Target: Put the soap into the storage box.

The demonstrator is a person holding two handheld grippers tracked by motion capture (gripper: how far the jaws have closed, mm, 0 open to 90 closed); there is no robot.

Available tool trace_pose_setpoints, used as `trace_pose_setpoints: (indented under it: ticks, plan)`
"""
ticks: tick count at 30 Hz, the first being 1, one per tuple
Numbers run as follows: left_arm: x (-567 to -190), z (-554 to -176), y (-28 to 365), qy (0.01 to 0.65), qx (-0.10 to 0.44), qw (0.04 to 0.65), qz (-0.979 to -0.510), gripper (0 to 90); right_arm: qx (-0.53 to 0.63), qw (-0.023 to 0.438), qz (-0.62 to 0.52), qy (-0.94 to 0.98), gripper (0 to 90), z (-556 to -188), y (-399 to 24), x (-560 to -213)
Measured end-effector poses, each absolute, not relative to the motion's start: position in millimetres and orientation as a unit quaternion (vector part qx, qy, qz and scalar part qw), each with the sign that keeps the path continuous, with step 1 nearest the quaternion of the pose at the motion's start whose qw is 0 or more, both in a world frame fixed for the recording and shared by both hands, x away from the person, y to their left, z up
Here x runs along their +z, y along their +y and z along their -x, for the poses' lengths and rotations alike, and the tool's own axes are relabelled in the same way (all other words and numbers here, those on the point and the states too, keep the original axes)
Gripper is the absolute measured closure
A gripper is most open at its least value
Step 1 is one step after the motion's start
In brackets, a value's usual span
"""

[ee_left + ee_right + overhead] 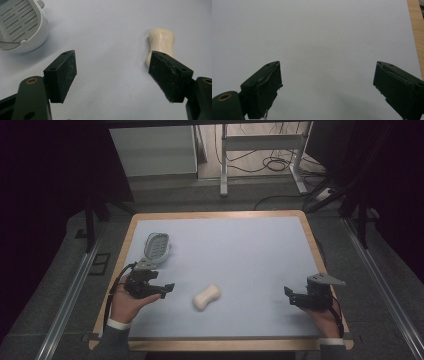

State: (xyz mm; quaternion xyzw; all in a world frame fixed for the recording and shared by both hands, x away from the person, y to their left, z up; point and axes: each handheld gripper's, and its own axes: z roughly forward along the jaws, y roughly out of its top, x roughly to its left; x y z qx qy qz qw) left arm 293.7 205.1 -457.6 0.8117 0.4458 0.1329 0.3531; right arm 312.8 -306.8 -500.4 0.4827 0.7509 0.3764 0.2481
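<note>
1. Lying on the pale mat (pixel 240 265), the cream soap bar (pixel 207 297) sits just right of the left gripper (pixel 167 290); the right gripper (pixel 290 296) is well apart from the bar on its other side.
2. Left gripper view: jaws wide and empty; soap bar (pixel 162 42) beyond the right-hand jaw, slotted grey dish (pixel 21 25) well left of it.
3. Right gripper view: jaws wide over bare mat (pixel 324 37).

On the table there are two handheld grippers: the left gripper (pixel 169 289) and the right gripper (pixel 288 293), one in each hand. One cream bar of soap (pixel 207 297) lies just off the left gripper's jaw tips, between the two tools. One grey slotted soap dish (pixel 156 245) sits just beyond the left gripper. One pale blue mat (pixel 240 250) lies under them all.
</note>
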Motion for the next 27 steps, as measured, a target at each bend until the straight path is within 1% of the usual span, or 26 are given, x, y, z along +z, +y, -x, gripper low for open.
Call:
trace_pose_setpoints:
  ticks: [17, 27]
  plan:
    - [-454.8, -295.9, 186.7, 0.425, 0.123, 0.343, -0.829, 23.8, 0.374, 0.251, -0.483, 0.751, 8.1, -312.7, -306.3, -501.4]
    - [-455.4, -300.2, 169.6, 0.413, 0.110, 0.335, -0.840, 24.1, 0.372, 0.250, -0.482, 0.753, 8.2, -312.6, -306.6, -501.5]
